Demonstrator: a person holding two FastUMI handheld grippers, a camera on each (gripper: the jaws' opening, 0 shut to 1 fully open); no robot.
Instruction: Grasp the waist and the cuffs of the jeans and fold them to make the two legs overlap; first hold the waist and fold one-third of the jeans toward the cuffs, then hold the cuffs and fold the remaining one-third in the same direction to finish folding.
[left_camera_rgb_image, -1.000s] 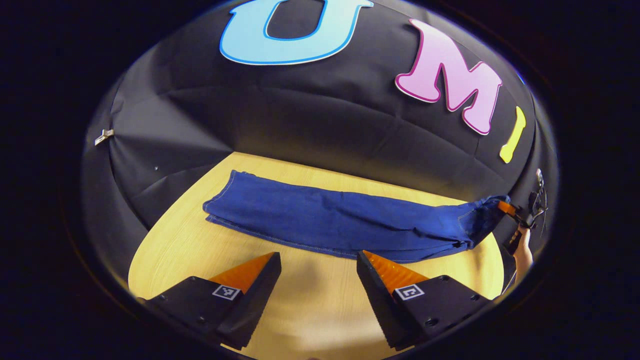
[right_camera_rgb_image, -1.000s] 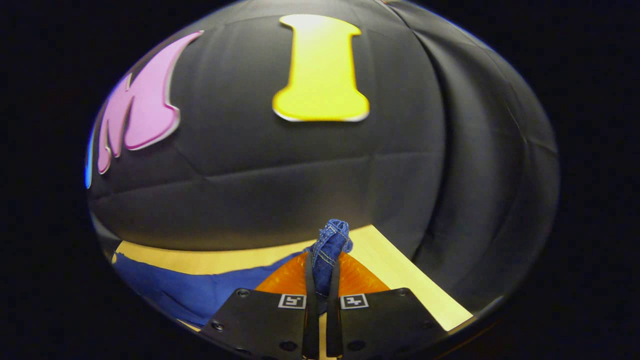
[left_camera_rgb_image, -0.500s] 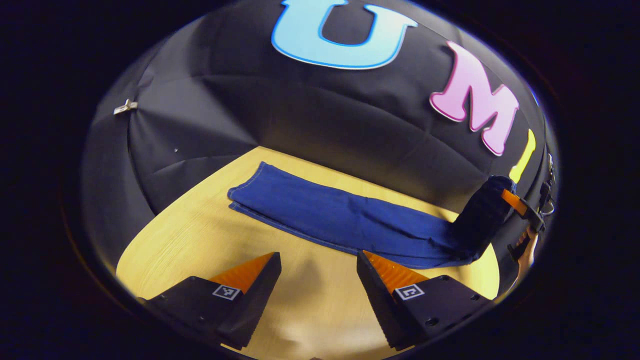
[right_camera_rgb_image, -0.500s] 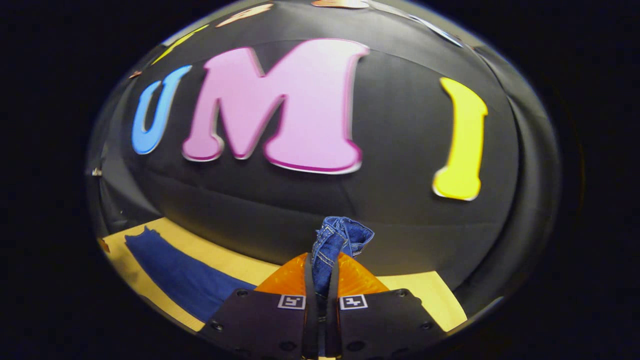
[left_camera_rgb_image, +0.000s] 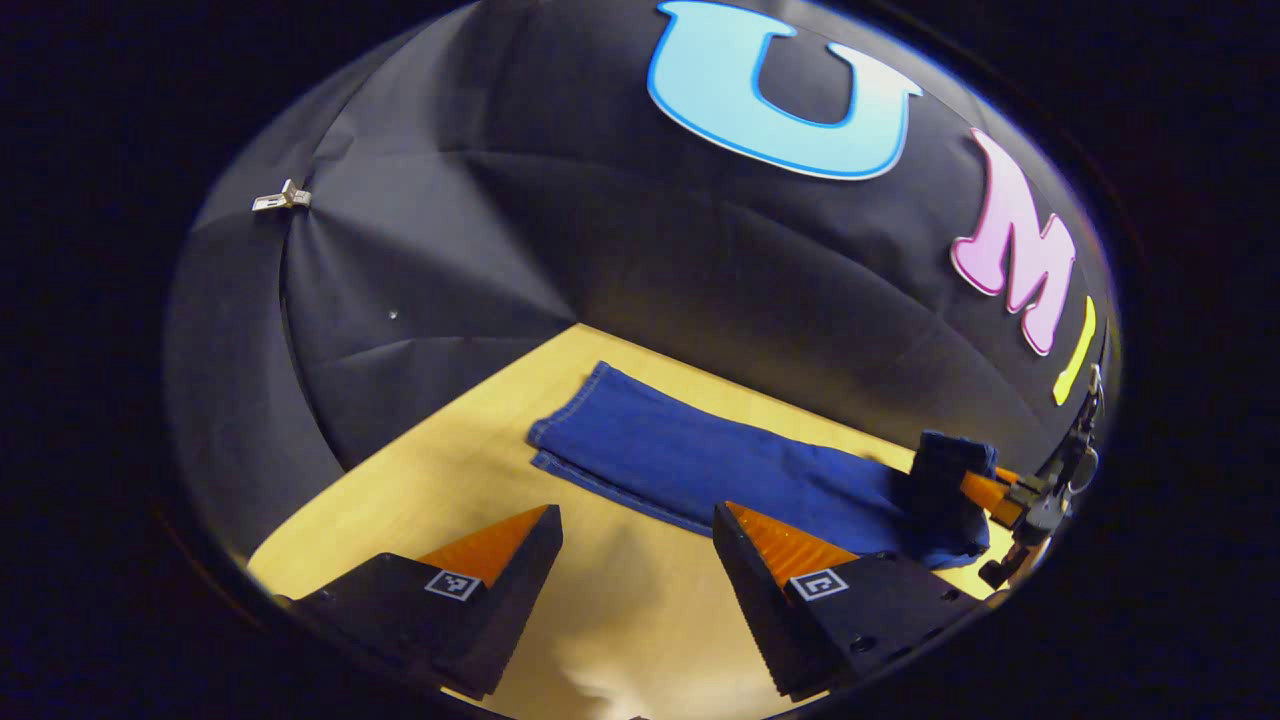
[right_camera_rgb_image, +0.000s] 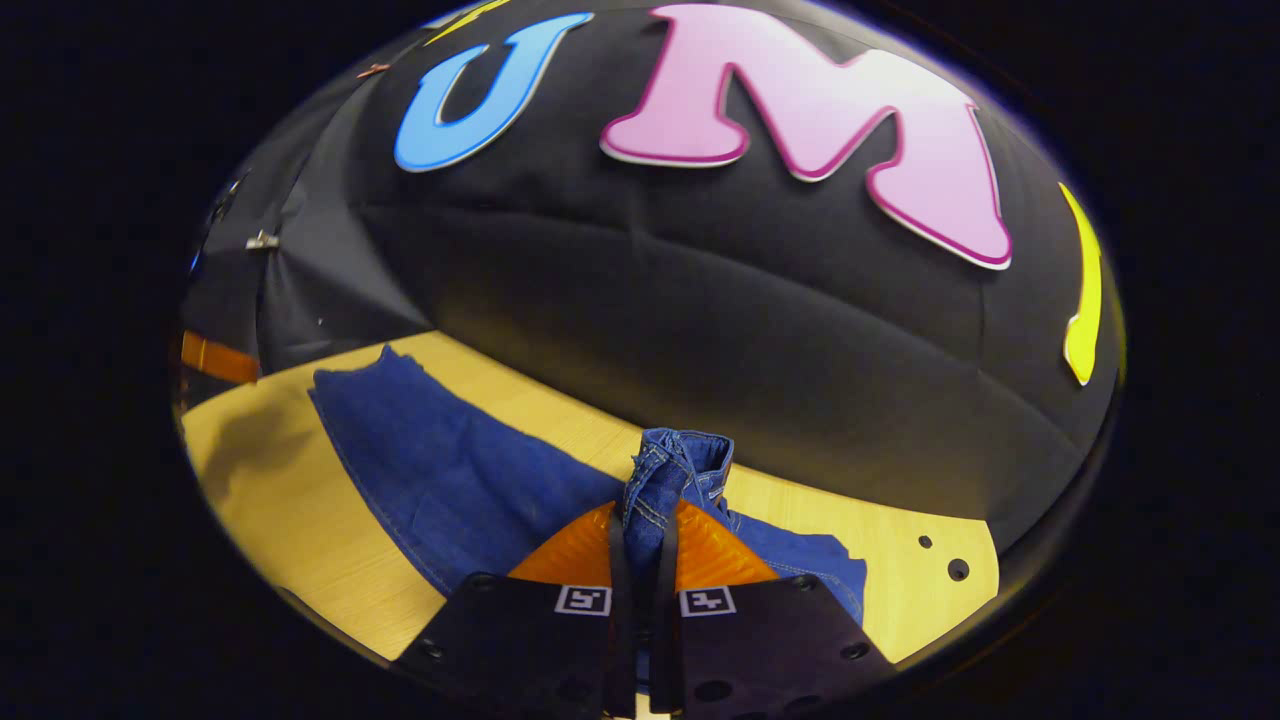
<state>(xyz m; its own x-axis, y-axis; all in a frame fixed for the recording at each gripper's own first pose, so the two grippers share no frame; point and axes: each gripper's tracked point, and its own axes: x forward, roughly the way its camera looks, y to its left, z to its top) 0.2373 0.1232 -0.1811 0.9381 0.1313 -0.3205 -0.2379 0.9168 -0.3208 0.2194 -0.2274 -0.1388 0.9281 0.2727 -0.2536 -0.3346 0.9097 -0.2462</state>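
Step in hand, by my read: first fold, waist end going toward the cuffs. Legs look already overlapped, since the jeans (left_camera_rgb_image: 700, 465) lie as one long narrow strip on the wooden table (left_camera_rgb_image: 420, 500), near the booth's back wall.

R gripper (right_camera_rgb_image: 640, 560) is clamped tight on a bunched wad of waistband (right_camera_rgb_image: 675, 465), denim squeezed between both fingers w/ stitched hem poking out above the tips. In the left gripper view the same gripper (left_camera_rgb_image: 985, 490) sits at the far right end of the strip, waist end raised off the table and curled over the leg fabric below it. In the right gripper view the legs stretch away to the left, cuffs (right_camera_rgb_image: 365, 375) flat on the table at the far end.

L gripper (left_camera_rgb_image: 635, 560) is spread wide, nothing between its fingers, hovering over bare table just in front of the strip's near edge.

Next, imo: carry waist further along the strip, lay it down about a third of the way, keep edges lined up w/ the legs, then let go. Only one corner is pinched, so the waist may land bunched or skewed; L gripper is free to pin or smooth. Cuff fold not yet begun.
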